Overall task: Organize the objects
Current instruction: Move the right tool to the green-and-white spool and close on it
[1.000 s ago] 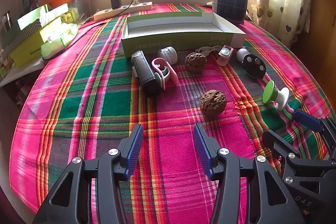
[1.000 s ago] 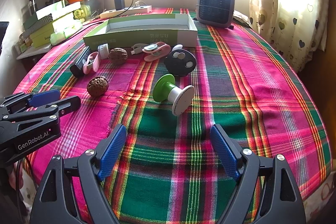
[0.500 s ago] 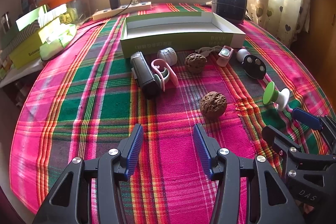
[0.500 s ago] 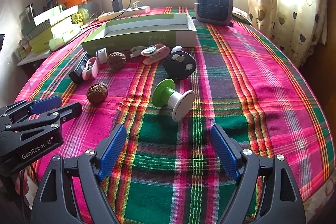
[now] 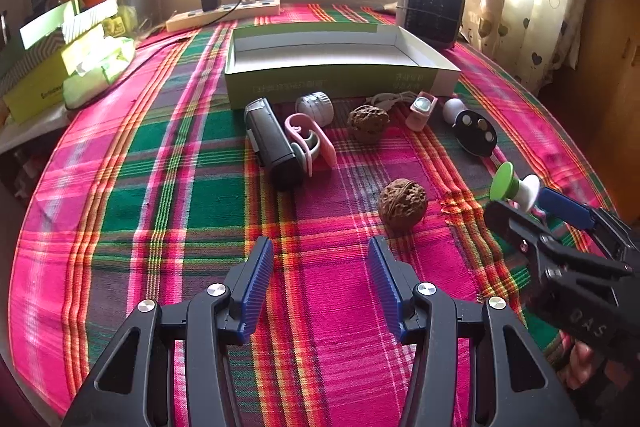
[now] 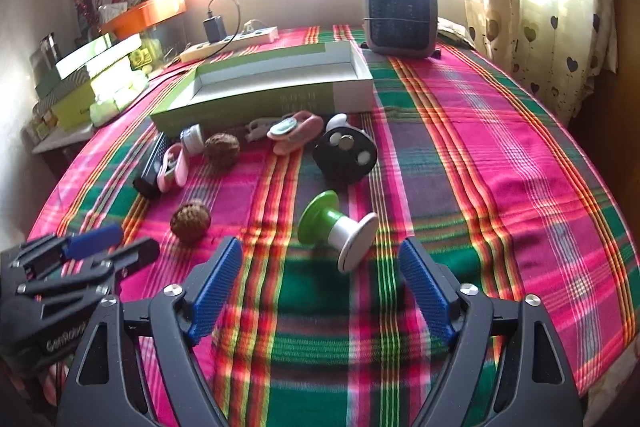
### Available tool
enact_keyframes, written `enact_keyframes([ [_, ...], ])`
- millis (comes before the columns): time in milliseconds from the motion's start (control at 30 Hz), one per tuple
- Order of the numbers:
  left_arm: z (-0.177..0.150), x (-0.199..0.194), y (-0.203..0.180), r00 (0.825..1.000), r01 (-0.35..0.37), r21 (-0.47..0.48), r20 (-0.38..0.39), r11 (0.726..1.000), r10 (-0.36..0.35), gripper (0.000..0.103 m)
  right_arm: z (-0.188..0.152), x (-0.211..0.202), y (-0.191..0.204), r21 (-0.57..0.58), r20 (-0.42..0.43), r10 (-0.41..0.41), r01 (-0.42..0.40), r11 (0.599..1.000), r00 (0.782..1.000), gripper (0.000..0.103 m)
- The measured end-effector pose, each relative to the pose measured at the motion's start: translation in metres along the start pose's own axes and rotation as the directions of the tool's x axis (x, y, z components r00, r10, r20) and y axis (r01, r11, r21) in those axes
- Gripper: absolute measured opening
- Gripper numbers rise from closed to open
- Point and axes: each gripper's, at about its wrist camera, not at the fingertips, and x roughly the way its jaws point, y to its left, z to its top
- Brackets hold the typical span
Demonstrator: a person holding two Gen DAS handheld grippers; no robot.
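Box (image 5: 332, 83) empty | all items on worktop (image 5: 120, 187), unsorted | left gripper (image 5: 320, 279) open, empty | right gripper (image 6: 320, 291) open, just narrowing, empty, nearing spool (image 6: 340, 231)

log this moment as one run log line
left gripper: open, empty | right gripper: open, closing slightly, nearing green-white spool | box: empty

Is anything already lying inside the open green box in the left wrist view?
No. The green box shows only its bare white floor, while the walnuts and other small items lie on the plaid cloth in front of it.
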Motion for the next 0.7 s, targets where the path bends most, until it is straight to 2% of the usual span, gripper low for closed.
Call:
enact_keyframes([
  [200,0.009,-0.001,0.002,0.998,0.059,0.006,-0.004,0.998,-0.059,0.048,0.008,0.007,-0.004,0.036,0.004,-0.011,0.011,0.999,1.000,0.074],
  [333,0.016,-0.007,0.003,0.997,0.081,0.020,0.015,0.996,-0.082,0.048,0.009,0.011,-0.004,0.036,-0.005,-0.008,0.008,0.999,1.000,0.068],
  [467,0.025,-0.008,0.004,0.993,0.119,0.029,0.012,0.992,-0.120,0.048,0.009,0.014,-0.003,0.030,-0.015,-0.025,0.025,0.999,1.000,0.055],
  [700,0.030,-0.002,-0.008,0.986,0.169,0.078,-0.020,0.982,-0.168,0.048,0.009,0.013,-0.006,0.032,-0.015,-0.025,0.025,0.999,1.000,0.047],
])
